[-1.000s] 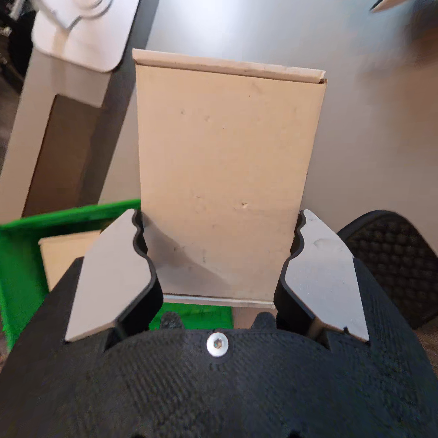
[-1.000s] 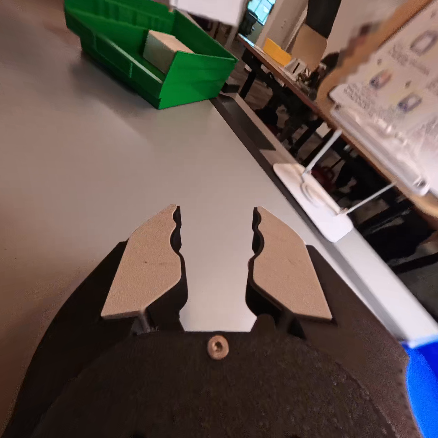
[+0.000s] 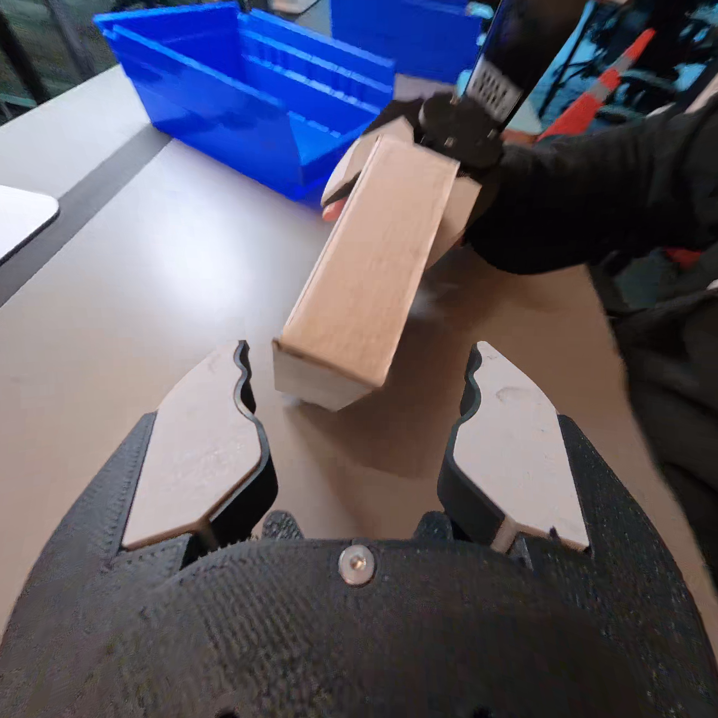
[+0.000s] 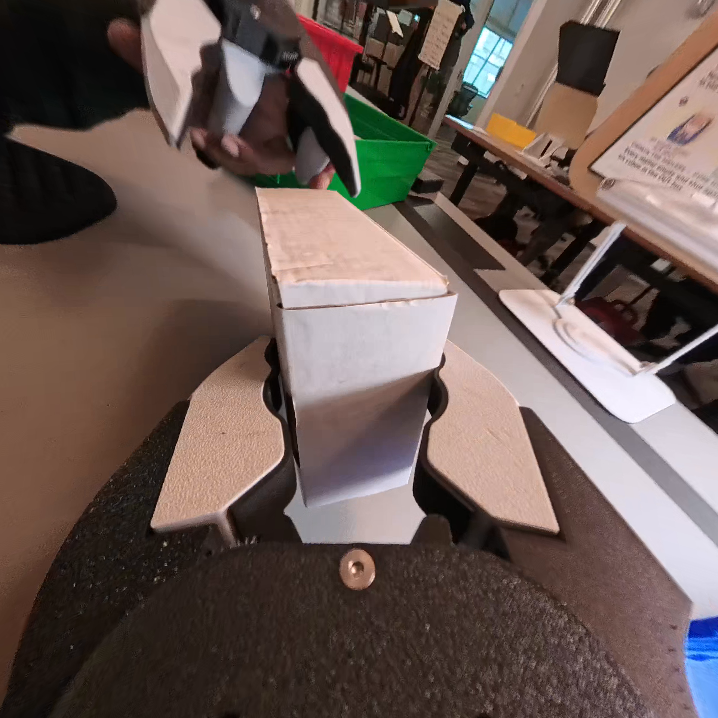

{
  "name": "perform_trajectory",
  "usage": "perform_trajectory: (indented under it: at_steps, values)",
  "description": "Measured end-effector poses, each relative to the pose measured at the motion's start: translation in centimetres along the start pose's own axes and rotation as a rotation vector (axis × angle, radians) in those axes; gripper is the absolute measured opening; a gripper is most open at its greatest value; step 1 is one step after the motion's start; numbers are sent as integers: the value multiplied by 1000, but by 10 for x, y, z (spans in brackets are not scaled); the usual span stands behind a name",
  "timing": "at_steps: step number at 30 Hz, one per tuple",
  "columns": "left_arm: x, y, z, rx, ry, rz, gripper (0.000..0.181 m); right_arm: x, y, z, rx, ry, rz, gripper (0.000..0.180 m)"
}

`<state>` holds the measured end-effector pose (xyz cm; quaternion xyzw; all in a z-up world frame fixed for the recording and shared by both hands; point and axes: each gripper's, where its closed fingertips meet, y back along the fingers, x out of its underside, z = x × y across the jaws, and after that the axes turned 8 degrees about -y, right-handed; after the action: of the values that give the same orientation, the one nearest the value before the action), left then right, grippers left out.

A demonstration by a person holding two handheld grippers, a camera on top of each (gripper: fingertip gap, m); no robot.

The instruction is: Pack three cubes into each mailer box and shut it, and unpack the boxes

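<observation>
Mailer box [image 4: 361,349], closed, stiff light cardboard, likely crushable: right tool [image 4: 355,373] is clamping its near end across the side walls; left tool [image 3: 359,373] is hovering wide, empty.

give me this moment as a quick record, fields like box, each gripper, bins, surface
box: closed cardboard mailer box, long, one end tilted up off the table
right gripper: shut on the box's end
left gripper: open, empty, the box's free end just ahead of its fingertips
bins: blue bin beyond the box in the left wrist view; green bin beyond it in the right wrist view
surface: pale table
box contents: cannot tell
</observation>
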<state>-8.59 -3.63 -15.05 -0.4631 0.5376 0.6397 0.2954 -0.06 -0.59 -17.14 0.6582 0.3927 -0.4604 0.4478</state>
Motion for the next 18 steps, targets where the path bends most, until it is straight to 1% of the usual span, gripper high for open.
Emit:
perform_trajectory:
  at_steps: [3,5,7,8,11,13,15,16,18]
  values:
    - [30,-22,8,-41,-19,35,105,6,0,-2,-50,-66,-4,74]
    - [40,-38,6,-33,-46,42,100,7,0,3,-101,-117,-9,74]
    - [39,-48,0,-28,-104,26,85,12,0,12,-166,-153,18,74]
    - [37,-50,-4,-30,-128,12,77,15,0,13,-169,-164,29,74]
    - [37,-51,-9,-86,-146,24,76,25,3,14,-196,-187,100,74]
    - [39,-49,-10,-137,-164,58,76,19,6,11,-166,-168,107,75]
    - [40,-48,-12,-167,-175,88,76,3,12,9,-138,-127,106,78]
    - [40,-47,-13,-171,-167,93,76,-3,14,6,-99,-67,134,81]
    - [40,-48,-13,-169,-140,88,76,-12,17,6,-19,102,213,79]
